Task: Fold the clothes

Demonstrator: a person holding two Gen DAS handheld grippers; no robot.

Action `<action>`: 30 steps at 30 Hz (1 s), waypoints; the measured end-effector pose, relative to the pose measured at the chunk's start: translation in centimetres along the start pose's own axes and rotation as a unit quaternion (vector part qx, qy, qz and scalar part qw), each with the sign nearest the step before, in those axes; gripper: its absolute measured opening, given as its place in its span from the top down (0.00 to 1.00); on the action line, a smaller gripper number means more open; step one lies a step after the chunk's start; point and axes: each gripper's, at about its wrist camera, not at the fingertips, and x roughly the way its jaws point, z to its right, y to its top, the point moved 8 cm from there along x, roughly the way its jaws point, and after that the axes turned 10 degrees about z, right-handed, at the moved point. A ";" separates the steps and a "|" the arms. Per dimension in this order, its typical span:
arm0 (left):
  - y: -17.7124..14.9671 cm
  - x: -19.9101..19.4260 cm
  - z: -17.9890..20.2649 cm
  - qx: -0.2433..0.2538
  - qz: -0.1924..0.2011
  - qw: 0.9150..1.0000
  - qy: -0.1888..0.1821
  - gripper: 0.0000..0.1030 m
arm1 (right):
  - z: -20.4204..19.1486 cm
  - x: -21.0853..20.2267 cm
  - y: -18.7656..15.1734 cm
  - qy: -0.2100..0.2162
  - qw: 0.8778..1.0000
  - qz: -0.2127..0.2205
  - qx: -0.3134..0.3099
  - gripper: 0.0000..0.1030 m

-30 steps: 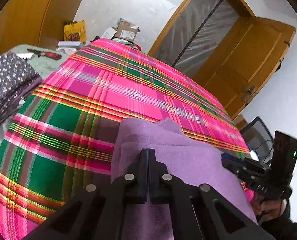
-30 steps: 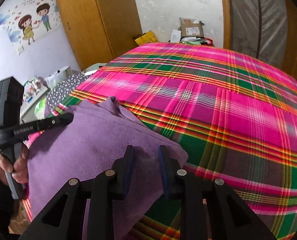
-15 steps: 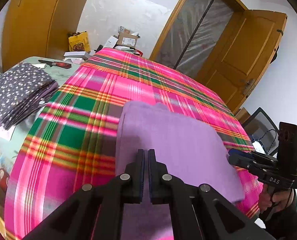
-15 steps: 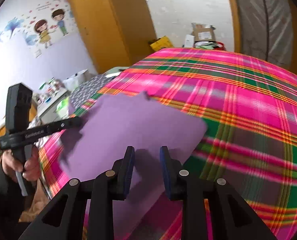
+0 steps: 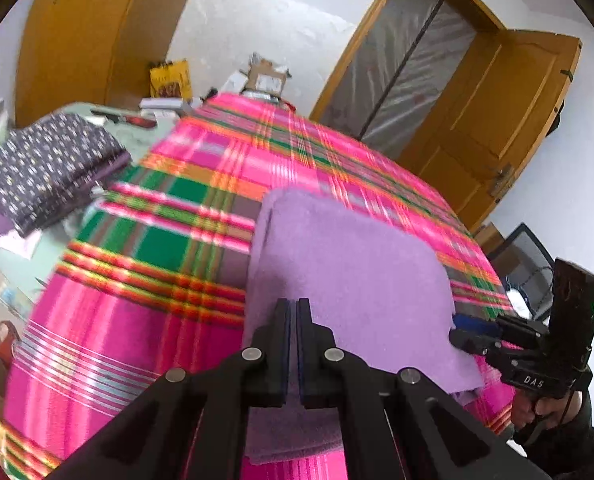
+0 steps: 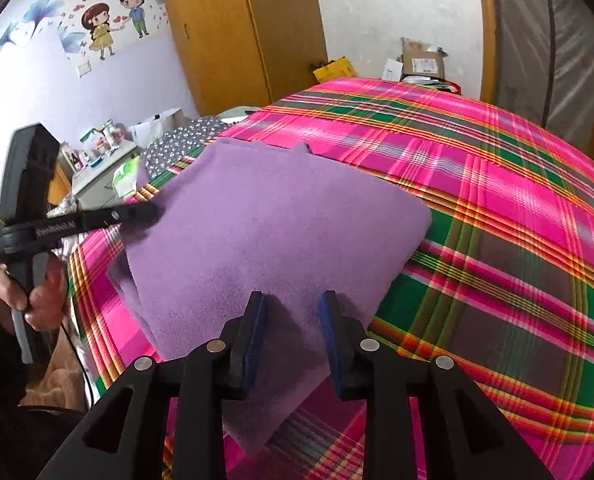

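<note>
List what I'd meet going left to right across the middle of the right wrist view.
The person's hand gripping the left claw, then the folded purple cloth, then bare plaid bedspread out to the right edge.

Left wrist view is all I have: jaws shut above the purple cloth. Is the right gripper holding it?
Observer: No. The right gripper has its jaws apart over the near edge of the purple cloth, and the pads aren't pressing it.
Operator: Where's my left tip on the cloth?
Observer: The left gripper has its tip at the cloth's left edge. I can't tell whether it pinches fabric.
Operator: Left handle?
Observer: The left hand grips it, off the side of the plaid bedspread.
</note>
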 end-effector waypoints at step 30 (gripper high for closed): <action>-1.0 -0.1 -2.6 -0.036 -0.036 0.998 0.024 0.92 | -1.8 -1.3 0.5 0.018 1.000 0.017 -0.009 0.71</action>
